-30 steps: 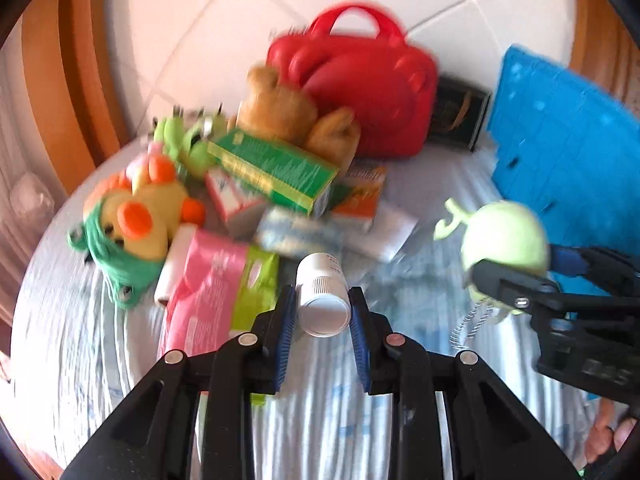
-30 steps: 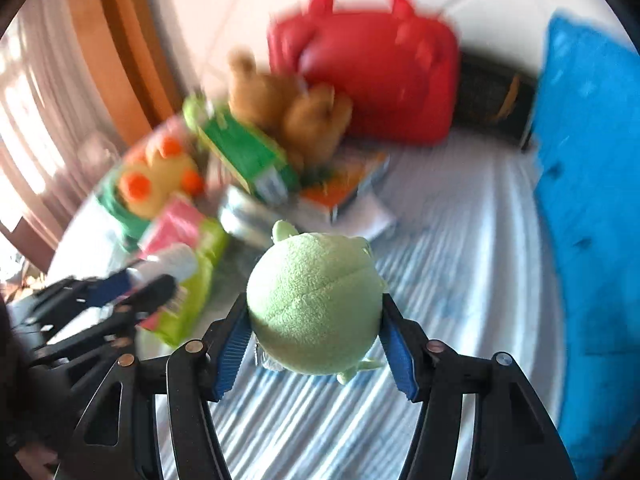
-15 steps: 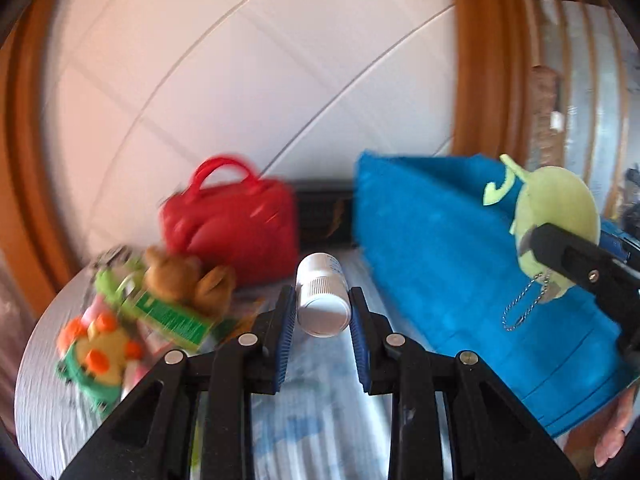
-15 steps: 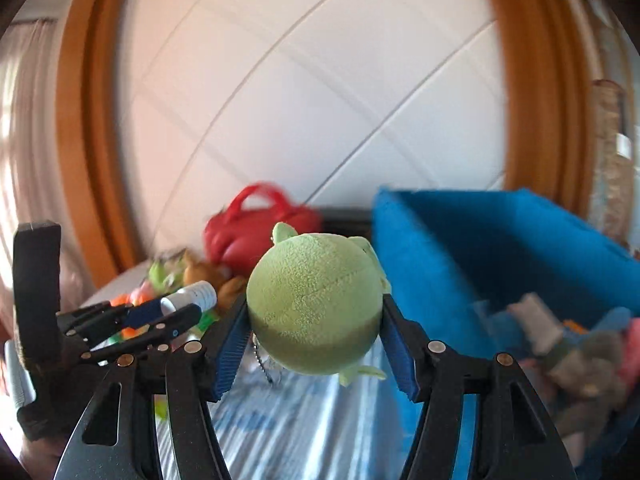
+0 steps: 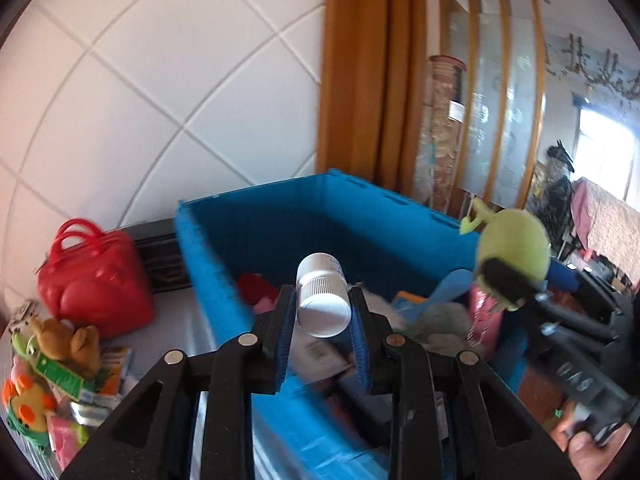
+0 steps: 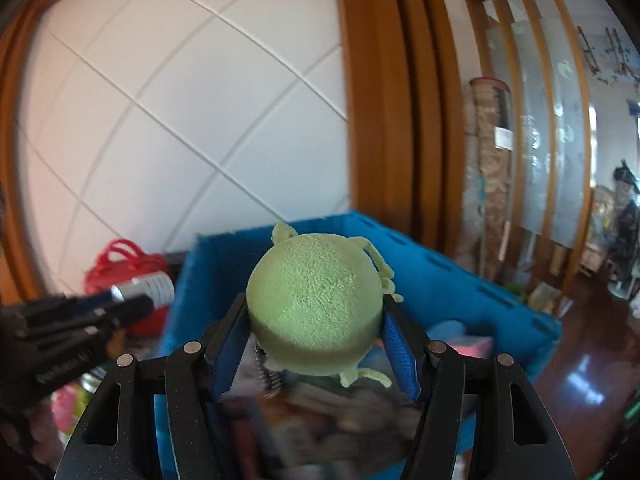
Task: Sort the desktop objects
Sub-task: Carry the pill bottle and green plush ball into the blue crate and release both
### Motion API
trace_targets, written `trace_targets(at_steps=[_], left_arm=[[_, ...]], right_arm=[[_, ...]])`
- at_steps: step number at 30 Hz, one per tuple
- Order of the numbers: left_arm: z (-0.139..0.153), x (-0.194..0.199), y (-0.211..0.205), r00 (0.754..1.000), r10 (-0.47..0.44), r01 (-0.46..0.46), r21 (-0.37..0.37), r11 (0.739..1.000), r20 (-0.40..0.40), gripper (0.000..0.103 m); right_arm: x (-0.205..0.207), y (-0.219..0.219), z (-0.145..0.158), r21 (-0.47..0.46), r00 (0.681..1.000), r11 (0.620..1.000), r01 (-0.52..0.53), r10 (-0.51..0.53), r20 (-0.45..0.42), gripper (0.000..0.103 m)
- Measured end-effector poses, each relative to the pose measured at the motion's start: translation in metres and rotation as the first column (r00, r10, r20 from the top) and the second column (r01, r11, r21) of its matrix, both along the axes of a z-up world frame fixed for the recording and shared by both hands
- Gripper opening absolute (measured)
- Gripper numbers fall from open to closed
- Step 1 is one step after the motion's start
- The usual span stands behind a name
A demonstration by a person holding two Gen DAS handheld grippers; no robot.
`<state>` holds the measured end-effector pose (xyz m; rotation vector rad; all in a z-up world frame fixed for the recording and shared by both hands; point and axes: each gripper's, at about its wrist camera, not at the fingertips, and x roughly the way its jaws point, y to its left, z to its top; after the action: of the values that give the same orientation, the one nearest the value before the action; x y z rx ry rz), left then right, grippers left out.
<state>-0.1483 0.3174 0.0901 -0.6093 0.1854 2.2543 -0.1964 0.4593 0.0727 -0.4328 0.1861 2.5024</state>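
My left fingers (image 5: 322,322) are clamped on a white bottle (image 5: 323,300), its ribbed cap end facing the camera, held above the near wall of the blue bin (image 5: 224,248). My right fingers (image 6: 316,340) grip a round green plush toy (image 6: 314,306), a small bead chain dangling beneath it, also over the open bin. From the left view the same plush (image 5: 514,248) hangs at the bin's right side. Inside the bin lie soft, jumbled things, among them something red and something pink, too blurred to name. Left of the bin, on the surface (image 5: 168,320), sit a red handbag (image 5: 94,276), a brown teddy bear (image 5: 66,340), a green box (image 5: 60,372) and what seems to be a yellow plush duck (image 5: 28,408).
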Motion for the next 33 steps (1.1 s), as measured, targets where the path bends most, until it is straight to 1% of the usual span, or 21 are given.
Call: trace_targets(at_steps=[3,10,15,19,21,22,23,25,26,27,28,33], left_arm=[[-0.001,0.013,0.023,1.000,-0.016,0.016,-0.021,1.000,-0.001,0.026],[-0.012,0.029,0.065,1.000,0.000,0.001,-0.077,0.997,0.004,0.026],[-0.015,0.029,0.077,1.000,0.019,-0.018,-0.106,0.994,0.004,0.026],[-0.014,0.027,0.078,1.000,0.024,-0.023,-0.110,0.994,0.005,0.026],[-0.014,0.024,0.078,1.000,0.022,-0.021,-0.106,0.994,0.007,0.026],[-0.014,0.024,0.079,1.000,0.026,-0.025,-0.118,0.993,0.006,0.027],[-0.015,0.023,0.079,1.000,0.026,-0.025,-0.128,0.991,0.006,0.030],[-0.015,0.022,0.078,0.999,0.035,-0.033,-0.143,0.989,0.006,0.059],[-0.015,0.022,0.076,0.999,0.050,-0.050,-0.140,0.989,-0.003,0.066],[-0.014,0.022,0.072,0.998,0.058,-0.059,-0.129,0.990,-0.011,0.082],[-0.014,0.023,0.069,0.998,0.062,-0.064,-0.119,0.991,-0.016,0.088],[-0.015,0.023,0.056,0.996,0.085,-0.086,-0.107,0.991,-0.017,0.089]], right_arm=[[0.005,0.023,-0.003,0.004,1.000,1.000,0.006,-0.006,0.025,0.063],[0.017,0.064,-0.015,0.008,0.999,1.000,-0.013,0.013,0.050,0.063],[0.014,0.079,-0.023,0.001,0.997,0.999,-0.039,0.039,0.067,0.063],[0.007,0.087,-0.030,0.002,0.996,0.999,-0.040,0.040,0.080,0.064],[0.004,0.090,-0.033,-0.004,0.995,0.999,-0.045,0.045,0.084,0.065],[0.002,0.092,-0.033,-0.005,0.995,0.999,-0.047,0.047,0.089,0.067],[0.000,0.092,-0.034,-0.006,0.994,0.999,-0.048,0.048,0.097,0.069],[-0.001,0.094,-0.035,-0.005,0.994,0.999,-0.044,0.045,0.105,0.089],[-0.001,0.094,-0.035,-0.001,0.994,0.999,-0.034,0.034,0.106,0.100],[0.000,0.094,-0.035,0.014,0.994,1.000,-0.007,0.005,0.110,0.103],[0.000,0.095,-0.035,0.023,0.994,1.000,0.001,-0.004,0.110,0.103],[0.000,0.094,-0.036,0.017,0.992,1.000,-0.004,0.001,0.125,0.103]])
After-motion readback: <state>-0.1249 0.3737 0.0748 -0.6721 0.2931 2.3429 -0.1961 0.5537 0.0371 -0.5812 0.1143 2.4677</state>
